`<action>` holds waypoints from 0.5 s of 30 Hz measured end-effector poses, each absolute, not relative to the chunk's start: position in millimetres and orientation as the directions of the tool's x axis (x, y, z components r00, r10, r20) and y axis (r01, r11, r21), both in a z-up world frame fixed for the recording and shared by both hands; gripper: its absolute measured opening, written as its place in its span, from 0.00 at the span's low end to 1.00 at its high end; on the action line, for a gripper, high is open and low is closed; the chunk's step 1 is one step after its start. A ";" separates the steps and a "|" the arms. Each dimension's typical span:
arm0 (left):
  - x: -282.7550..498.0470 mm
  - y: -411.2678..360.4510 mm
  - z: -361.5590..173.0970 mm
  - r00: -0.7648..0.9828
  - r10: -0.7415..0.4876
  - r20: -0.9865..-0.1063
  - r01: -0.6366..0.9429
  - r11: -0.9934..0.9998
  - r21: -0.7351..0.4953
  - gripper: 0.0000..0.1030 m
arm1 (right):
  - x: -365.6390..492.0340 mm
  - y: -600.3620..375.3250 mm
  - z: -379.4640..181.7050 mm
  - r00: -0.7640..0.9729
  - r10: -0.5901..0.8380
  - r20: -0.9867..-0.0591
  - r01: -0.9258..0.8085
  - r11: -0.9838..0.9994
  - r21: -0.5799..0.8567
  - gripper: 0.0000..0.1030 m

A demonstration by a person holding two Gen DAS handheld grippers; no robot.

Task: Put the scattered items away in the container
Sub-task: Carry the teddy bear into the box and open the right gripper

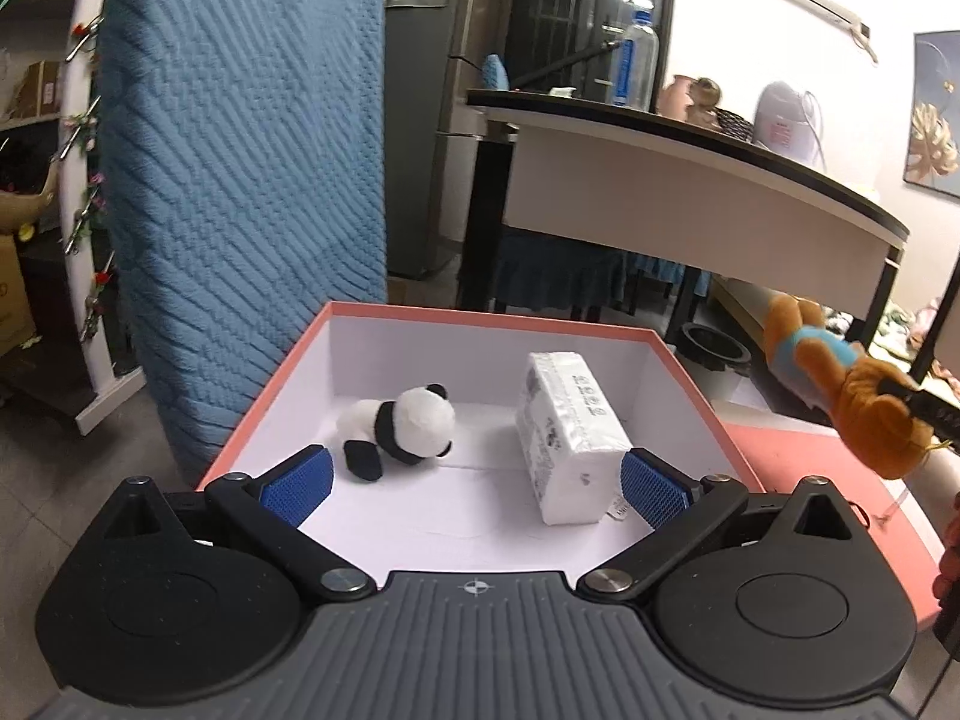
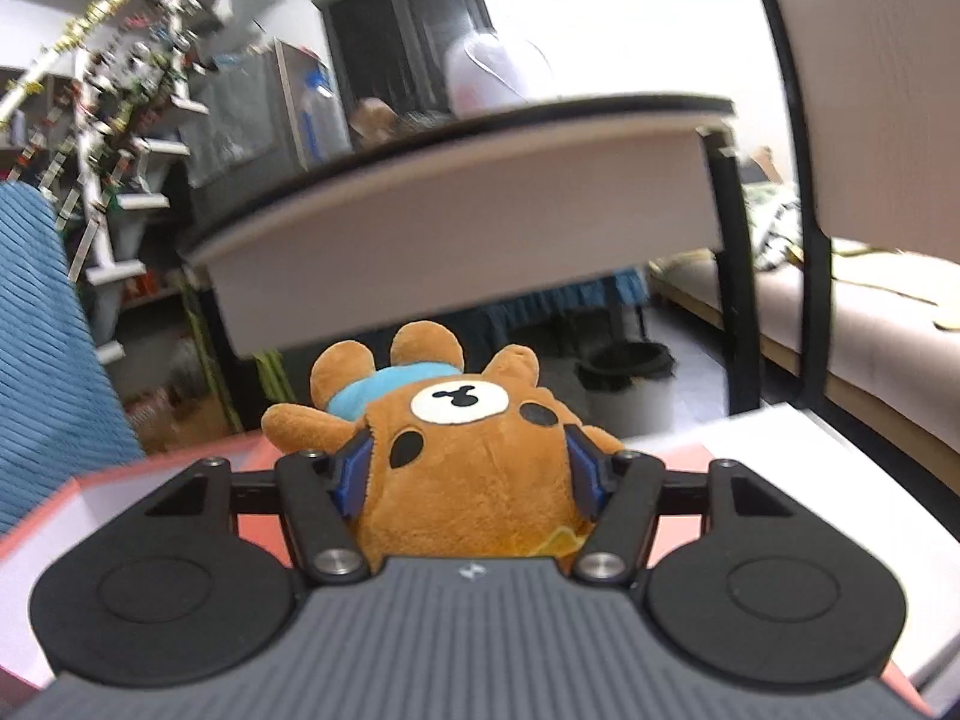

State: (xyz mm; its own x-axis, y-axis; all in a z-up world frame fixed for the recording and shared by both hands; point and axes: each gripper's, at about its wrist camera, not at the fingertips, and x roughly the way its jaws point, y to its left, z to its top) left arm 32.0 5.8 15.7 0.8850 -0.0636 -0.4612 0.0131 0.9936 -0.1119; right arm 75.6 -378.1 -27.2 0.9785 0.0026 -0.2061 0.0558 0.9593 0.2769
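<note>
A pink box (image 1: pixel 684 372) with a white inside lies open below my left gripper (image 1: pixel 474 483), which hangs open over its near edge with nothing between its blue pads. Inside the box lie a small panda plush (image 1: pixel 402 429) on the left and a white tissue pack (image 1: pixel 567 432) on the right. My right gripper (image 2: pixel 468 471) is shut on the head of a brown bear plush (image 2: pixel 474 462) with a blue scarf. The left wrist view shows the same bear (image 1: pixel 840 384) held in the air right of the box. The box's pink rim (image 2: pixel 54 495) shows below it.
A blue quilted chair back (image 1: pixel 240 180) rises behind the box on the left. A table with a dark top (image 1: pixel 690 162) stands beyond, a black bin (image 1: pixel 714 348) under it. The pink lid (image 1: pixel 798 456) lies right of the box. Shelves (image 2: pixel 120 168) line the left wall.
</note>
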 end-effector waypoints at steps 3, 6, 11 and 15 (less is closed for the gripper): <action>32.9 13.5 15.3 0.881 -0.059 -0.469 -0.001 0.992 -0.126 1.00 | 74.6 -364.9 -10.7 0.984 0.048 -0.174 0.001 0.962 0.274 0.62; 30.6 20.7 16.2 0.882 -0.053 -0.468 -0.010 0.991 -0.132 1.00 | 77.1 -351.3 5.1 0.983 0.098 -0.156 -0.051 0.958 0.282 0.62; 23.5 34.9 20.4 0.891 -0.056 -0.451 -0.015 0.988 -0.152 1.00 | 82.4 -316.7 29.9 0.970 0.189 -0.149 -0.140 0.946 0.292 0.62; 18.8 47.8 23.0 0.898 -0.042 -0.439 -0.041 0.983 -0.179 1.00 | 84.2 -280.2 48.3 0.950 0.282 -0.137 -0.234 0.928 0.289 0.62</action>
